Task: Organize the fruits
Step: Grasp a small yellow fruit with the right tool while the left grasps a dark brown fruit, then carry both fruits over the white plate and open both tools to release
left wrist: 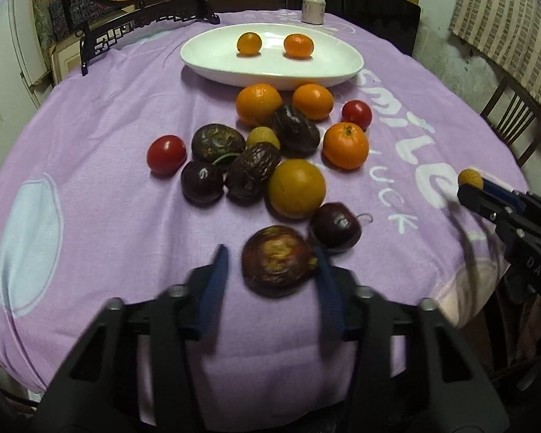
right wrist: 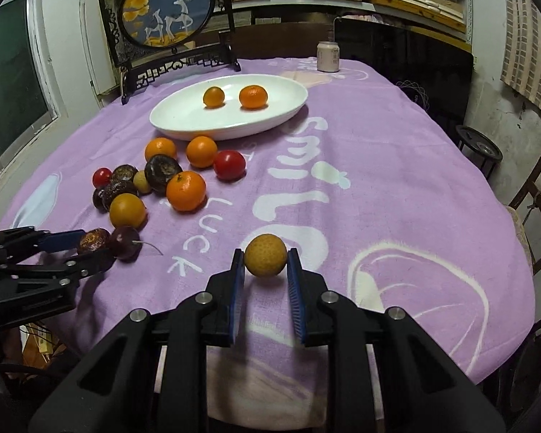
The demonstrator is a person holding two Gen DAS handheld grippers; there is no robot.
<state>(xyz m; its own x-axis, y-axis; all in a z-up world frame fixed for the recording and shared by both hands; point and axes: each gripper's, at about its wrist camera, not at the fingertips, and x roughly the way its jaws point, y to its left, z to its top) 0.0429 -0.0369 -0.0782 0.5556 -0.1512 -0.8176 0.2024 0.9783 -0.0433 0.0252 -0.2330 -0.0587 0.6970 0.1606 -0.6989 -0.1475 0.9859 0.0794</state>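
A dark, wrinkled passion fruit (left wrist: 276, 259) lies on the purple cloth between the fingers of my left gripper (left wrist: 270, 258). The right pad touches it and a thin gap shows at the left pad. My right gripper (right wrist: 265, 254) is shut on a small yellow-brown fruit (right wrist: 265, 252), held just above the cloth at the right side; the left wrist view shows that fruit (left wrist: 470, 178) at the gripper's tip. The white oval plate (left wrist: 270, 79) at the back holds two small oranges (left wrist: 249, 43). In front of it sits a pile of oranges (left wrist: 258, 103), tomatoes (left wrist: 166, 153) and dark fruits (left wrist: 218, 142).
A dark plum with a stem (left wrist: 335, 227) lies right beside the fruit at my left gripper. A pale can (left wrist: 313, 9) and a framed round screen (right wrist: 166, 7) stand at the table's far edge. Chairs (left wrist: 515, 115) stand to the right.
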